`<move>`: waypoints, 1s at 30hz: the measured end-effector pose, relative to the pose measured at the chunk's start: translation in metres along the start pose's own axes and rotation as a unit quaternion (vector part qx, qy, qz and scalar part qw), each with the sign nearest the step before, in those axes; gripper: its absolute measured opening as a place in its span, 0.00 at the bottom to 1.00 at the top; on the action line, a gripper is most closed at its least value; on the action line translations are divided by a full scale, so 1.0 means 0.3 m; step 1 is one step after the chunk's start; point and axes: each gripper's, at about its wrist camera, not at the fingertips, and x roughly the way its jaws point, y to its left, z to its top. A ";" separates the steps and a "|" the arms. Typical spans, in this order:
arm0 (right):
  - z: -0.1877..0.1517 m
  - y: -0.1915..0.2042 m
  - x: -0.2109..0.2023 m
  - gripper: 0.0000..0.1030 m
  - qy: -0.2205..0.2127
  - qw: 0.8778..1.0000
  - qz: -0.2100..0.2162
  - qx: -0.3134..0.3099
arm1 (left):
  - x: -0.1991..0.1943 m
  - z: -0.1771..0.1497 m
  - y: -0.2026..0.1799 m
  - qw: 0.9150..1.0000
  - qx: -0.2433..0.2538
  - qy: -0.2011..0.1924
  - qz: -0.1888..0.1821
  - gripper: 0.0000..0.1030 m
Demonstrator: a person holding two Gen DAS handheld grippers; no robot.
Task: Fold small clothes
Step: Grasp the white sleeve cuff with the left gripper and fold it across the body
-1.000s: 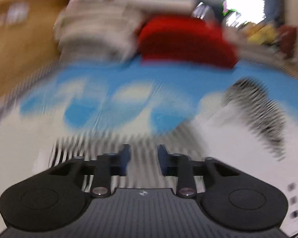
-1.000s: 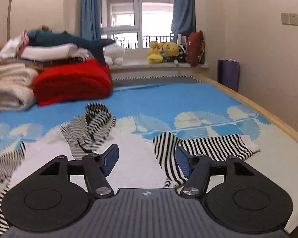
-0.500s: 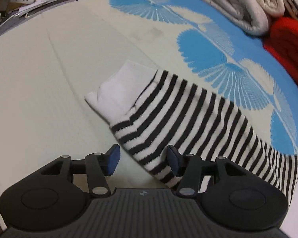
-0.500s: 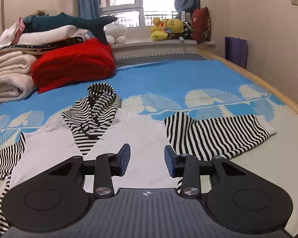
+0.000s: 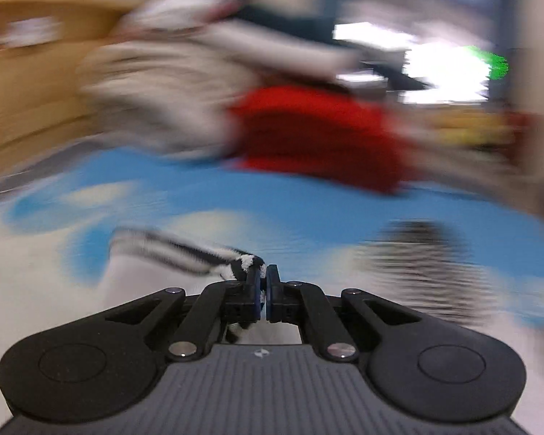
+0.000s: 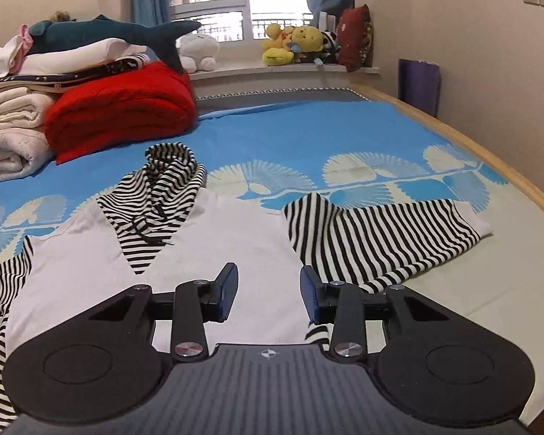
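Hoodie (image 6: pixel 206 253), white in the body with black-and-white striped sleeves and hood, lies spread flat on the bed (image 6: pixel 308 134), near its foot. Over on the left, the left tool (image 5: pixel 263 282) has its fingers pressed together on a bunched bit of striped sleeve (image 5: pixel 185 252), which trails off to the left above the sheet; that view is badly smeared, so little else there is sure, only a red blur (image 5: pixel 319 137) and pale heaps behind it.

From the right wrist view things are sharp. Far left, a stack of folded cream blankets (image 6: pixel 11 134) sits against a folded red blanket (image 6: pixel 123 108), with a plush shark (image 6: pixel 105 34) lying on top of the pile. The striped hood (image 6: pixel 159 188) is folded down onto the white chest, its drawstring (image 6: pixel 148 230) loose on the stripes. The right tool (image 6: pixel 268 293) hovers low over the white body, fingers spread, pinching nothing. Just right of it the right sleeve (image 6: pixel 377 235) lies flat, reaching toward the bed's edge. Stuffed toys (image 6: pixel 297 43) crowd the windowsill at the back.
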 end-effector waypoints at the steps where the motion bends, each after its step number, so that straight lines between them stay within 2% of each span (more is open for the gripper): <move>1: -0.001 0.000 0.005 0.38 0.002 1.000 -0.001 0.000 | -0.022 -0.005 -0.093 0.997 0.010 0.010 -0.082 0.05; 2: -0.001 0.002 0.010 0.38 0.004 1.000 -0.002 0.000 | -0.031 -0.011 -0.165 0.987 0.024 0.028 -0.157 0.27; 3: -0.002 0.003 0.015 0.38 0.005 1.000 -0.003 0.000 | -0.044 -0.018 -0.239 0.967 0.048 0.048 -0.246 0.43; 4: -0.002 0.003 0.022 0.38 0.008 1.000 -0.003 0.002 | -0.061 -0.023 -0.274 0.959 0.059 0.039 -0.275 0.43; 5: -0.003 0.005 0.029 0.38 0.011 1.000 -0.003 0.004 | -0.071 -0.023 -0.291 0.962 0.058 0.021 -0.266 0.45; 6: -0.004 0.008 0.038 0.38 0.014 1.000 -0.002 0.007 | -0.054 -0.015 -0.285 0.967 0.041 0.025 -0.251 0.45; 8: -0.003 0.013 0.057 0.38 0.020 1.000 0.003 0.013 | 0.016 -0.002 -0.229 0.972 -0.010 0.060 -0.227 0.45; 10: -0.001 0.016 0.085 0.37 0.030 0.999 0.012 0.024 | 0.092 0.008 -0.155 0.983 -0.036 0.089 -0.158 0.44; 12: 0.000 0.024 0.126 0.29 0.041 0.998 0.022 0.034 | 0.159 0.009 -0.089 0.989 -0.032 0.118 -0.080 0.44; 14: 0.003 0.030 0.180 0.27 0.056 0.996 0.032 0.056 | 0.213 0.004 -0.028 0.987 -0.043 0.150 -0.035 0.44; 16: 0.006 0.027 0.244 0.28 0.072 0.992 0.040 0.090 | 0.257 -0.005 0.036 0.981 -0.063 0.183 -0.009 0.44; 19: -0.001 0.019 0.374 0.29 0.111 0.980 0.053 0.154 | 0.289 -0.003 0.086 0.974 -0.091 0.208 0.012 0.44; 21: -0.022 0.012 0.466 0.30 0.142 0.969 0.061 0.195 | 0.277 0.011 0.087 0.973 -0.096 0.211 0.018 0.44; 23: -0.050 0.015 0.550 0.32 0.164 0.960 0.050 0.221 | 0.278 0.025 0.096 0.972 -0.099 0.212 0.022 0.44; 25: -0.070 0.018 0.605 0.32 0.176 0.956 0.032 0.233 | 0.278 0.026 0.100 0.972 -0.096 0.215 0.021 0.44; 27: -0.070 0.021 0.630 0.32 0.168 0.953 0.028 0.249 | 0.290 0.015 0.094 0.971 -0.089 0.220 0.021 0.44; 28: -0.060 0.030 0.636 0.30 0.161 0.955 0.029 0.245 | 0.291 0.011 0.094 0.971 -0.084 0.223 0.022 0.44; 29: -0.048 0.039 0.640 0.24 0.153 0.959 0.031 0.238 | 0.293 0.007 0.094 0.971 -0.077 0.225 0.022 0.44; 30: -0.035 0.047 0.639 0.02 0.141 0.962 0.035 0.231 | 0.294 0.002 0.089 0.971 -0.071 0.226 0.024 0.44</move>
